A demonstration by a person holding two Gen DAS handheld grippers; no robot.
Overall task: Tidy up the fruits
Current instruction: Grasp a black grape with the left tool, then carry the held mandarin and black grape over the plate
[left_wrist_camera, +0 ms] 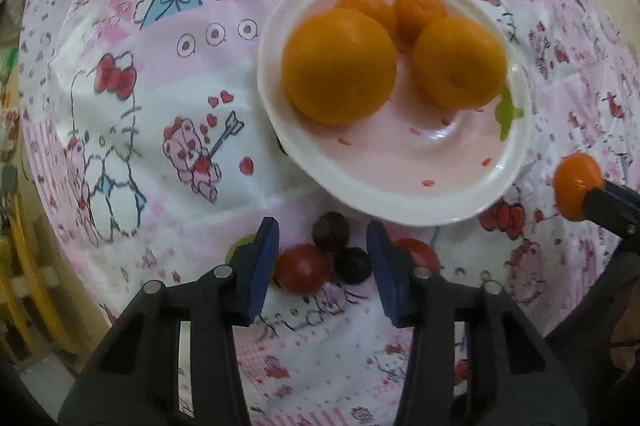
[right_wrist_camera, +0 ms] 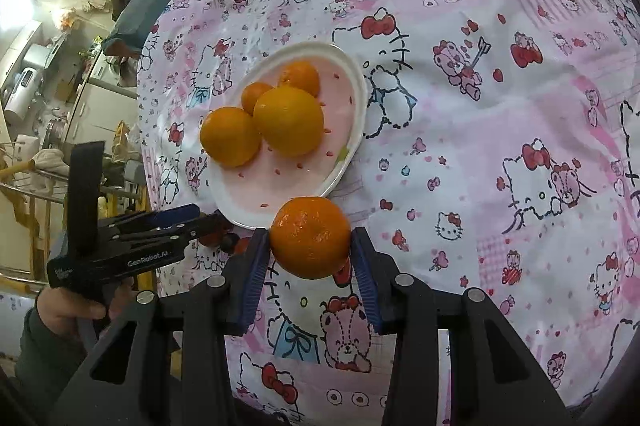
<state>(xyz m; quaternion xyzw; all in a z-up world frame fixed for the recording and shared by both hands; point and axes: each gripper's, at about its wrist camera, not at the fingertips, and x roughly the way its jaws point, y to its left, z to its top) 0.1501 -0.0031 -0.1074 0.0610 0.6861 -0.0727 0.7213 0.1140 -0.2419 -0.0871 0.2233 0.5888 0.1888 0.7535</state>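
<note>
Between blue pads, glossy round mandarin, perhaps dimpled

Left gripper pointing straight down, blue pads apart around small fruits, not pressing them, person's hand on its grip, right gripper tilted downward, pads clamped on a mandarin

Glossy smooth plate on a shiny plastic-looking tablecloth; dimpled, shiny mandarin.
</note>
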